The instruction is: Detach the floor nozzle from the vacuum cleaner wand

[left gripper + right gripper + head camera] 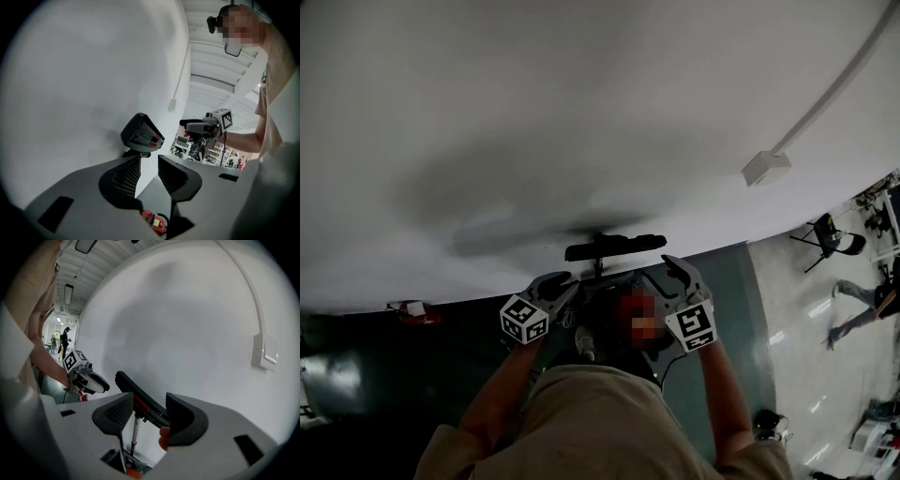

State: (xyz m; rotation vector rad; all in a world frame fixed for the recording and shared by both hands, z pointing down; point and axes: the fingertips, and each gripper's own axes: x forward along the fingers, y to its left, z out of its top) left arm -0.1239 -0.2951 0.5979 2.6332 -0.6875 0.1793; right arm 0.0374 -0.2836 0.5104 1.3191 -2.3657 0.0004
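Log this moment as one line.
left tool: open, empty | right tool: open, not gripping | floor nozzle: ahead of both, ungripped, by white wall

you hold two grippers, one in each hand: the left gripper [551, 286] and the right gripper [680, 272]. each has two fingers [124, 176], so you count four in all. each carries one marker cube [524, 320], which makes two cubes. ahead of you there is one black floor nozzle [614, 247], with one ribbed tube [135, 430] under it. on the wall you have one white box [766, 167] and one white conduit [834, 89] running to it. off to your right you see one black chair [830, 234] and one other person [853, 300]. one red item [417, 312] lies on the floor at your left.
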